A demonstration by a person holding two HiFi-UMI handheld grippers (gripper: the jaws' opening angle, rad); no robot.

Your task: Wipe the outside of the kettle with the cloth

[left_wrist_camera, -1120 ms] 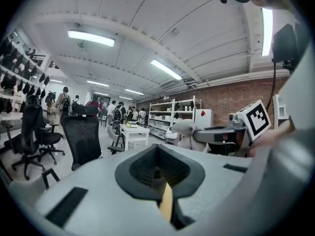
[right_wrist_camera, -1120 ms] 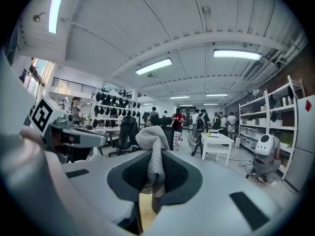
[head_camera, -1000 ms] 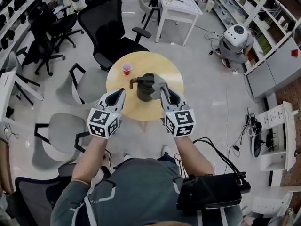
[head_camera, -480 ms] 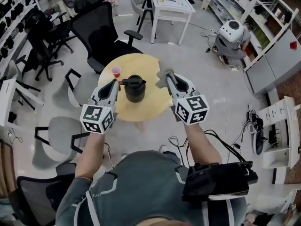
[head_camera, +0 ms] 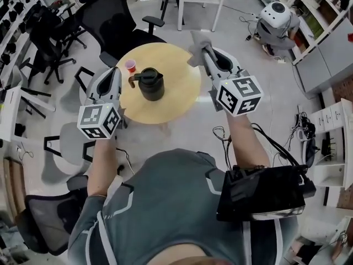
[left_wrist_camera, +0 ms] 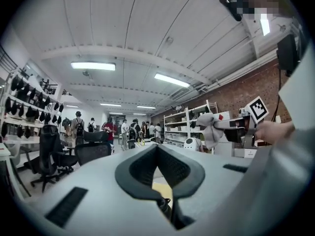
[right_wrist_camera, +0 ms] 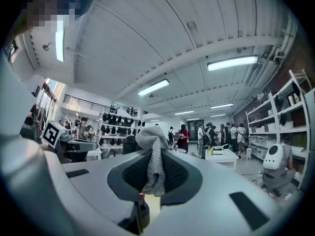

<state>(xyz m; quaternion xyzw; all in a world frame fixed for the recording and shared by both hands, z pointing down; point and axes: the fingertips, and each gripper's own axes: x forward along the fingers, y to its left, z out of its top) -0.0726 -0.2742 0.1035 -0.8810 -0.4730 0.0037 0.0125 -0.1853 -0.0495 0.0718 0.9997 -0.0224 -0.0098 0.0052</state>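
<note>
**Now clear of the kettle, cloth aloft**

Dark squat kettle with a side handle point(head_camera: 150, 83): upright near the middle of the round pale wooden table point(head_camera: 179, 70), touched by neither tool. Handle turned toward the small red plastic cup point(head_camera: 130, 65) close by.

Right gripper point(head_camera: 203, 47): clamped on a crumpled grey knitted cloth point(right_wrist_camera: 152, 154), lifted well to the right of the tabletop, over bare floor. Left gripper point(head_camera: 113, 73): pinched closed on nothing, hovering at the table's left rim on the handle side.

Looks like a wipe not yet landed. To do it well:
- Lower the cloth to the kettle's wall and lay the loose fold flat against it.
- Sweep round the body with light pressure, not down onto the lid.
- Steady the handle with the left if the kettle starts to turn; needs parting the fingers first.

Little margin on the cup side, so keep strokes short there. Plenty of bare tabletop to the kettle's right and open floor beyond. Black office chairs point(head_camera: 118, 21) crowding the far and left edges.
</note>
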